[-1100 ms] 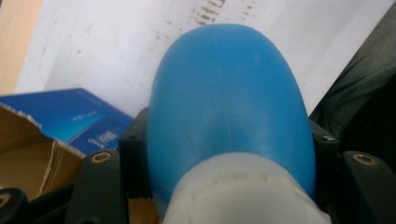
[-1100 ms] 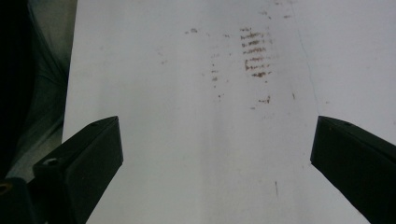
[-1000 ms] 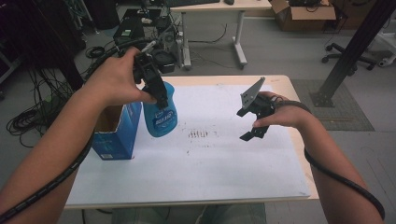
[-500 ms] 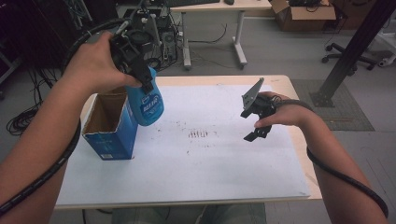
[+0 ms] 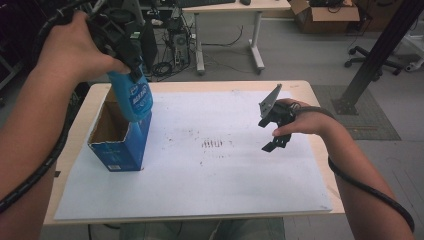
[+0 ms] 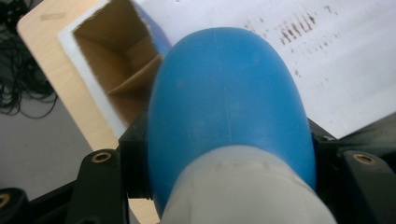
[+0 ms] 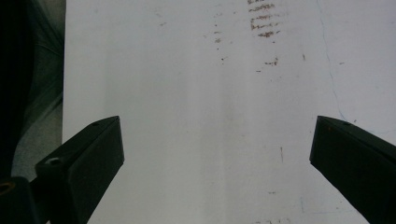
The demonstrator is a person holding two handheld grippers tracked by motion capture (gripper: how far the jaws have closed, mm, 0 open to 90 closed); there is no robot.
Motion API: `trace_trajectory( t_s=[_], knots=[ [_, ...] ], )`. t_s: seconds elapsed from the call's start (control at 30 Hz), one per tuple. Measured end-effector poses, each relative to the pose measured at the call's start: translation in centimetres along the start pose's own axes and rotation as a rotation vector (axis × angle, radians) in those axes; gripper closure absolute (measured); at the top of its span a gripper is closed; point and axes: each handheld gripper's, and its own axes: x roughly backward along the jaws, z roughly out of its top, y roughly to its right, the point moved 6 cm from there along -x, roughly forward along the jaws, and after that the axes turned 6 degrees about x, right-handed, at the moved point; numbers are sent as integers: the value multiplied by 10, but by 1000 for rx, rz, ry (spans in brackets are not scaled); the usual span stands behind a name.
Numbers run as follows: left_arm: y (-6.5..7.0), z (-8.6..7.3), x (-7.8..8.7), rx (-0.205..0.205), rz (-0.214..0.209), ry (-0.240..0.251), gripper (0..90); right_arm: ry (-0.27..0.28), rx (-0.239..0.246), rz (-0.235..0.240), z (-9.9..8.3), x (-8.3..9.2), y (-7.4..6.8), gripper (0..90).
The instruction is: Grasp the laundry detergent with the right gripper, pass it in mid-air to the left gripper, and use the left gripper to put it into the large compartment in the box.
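I held the blue bottle clamped in my left gripper above the open box; it needed lowering squarely, right gripper idle and spread.

Left gripper raised over open blue box, clamped on blue bottle hanging above its opening. Right gripper held above white sheet, jaws parted, empty.

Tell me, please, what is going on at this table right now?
A person holds a claw in each hand. The left claw is clamped on a blue bottle and holds it in the air above the open blue cardboard box at the table's left. The right claw hangs open and empty over the white sheet.
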Motion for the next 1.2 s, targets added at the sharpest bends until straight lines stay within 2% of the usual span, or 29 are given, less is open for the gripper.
trace_trajectory(
  t_s=[0.27,0.5,0.6,0.77,1.2],
  knots=[
    [-30,1,12,190,6,8,378,-3,-5,5,-2,3,0,28],
    [-54,-2,12,287,33,-1,378,-10,-15,22,-7,1,0,29],
    [-61,-5,11,315,41,-1,378,-22,-24,24,-9,1,1,29],
    [-68,-8,7,344,26,-7,378,-38,-31,31,-8,4,1,29],
    [-78,-17,-10,383,44,-24,378,-52,-20,32,-1,9,2,30]
  ],
)
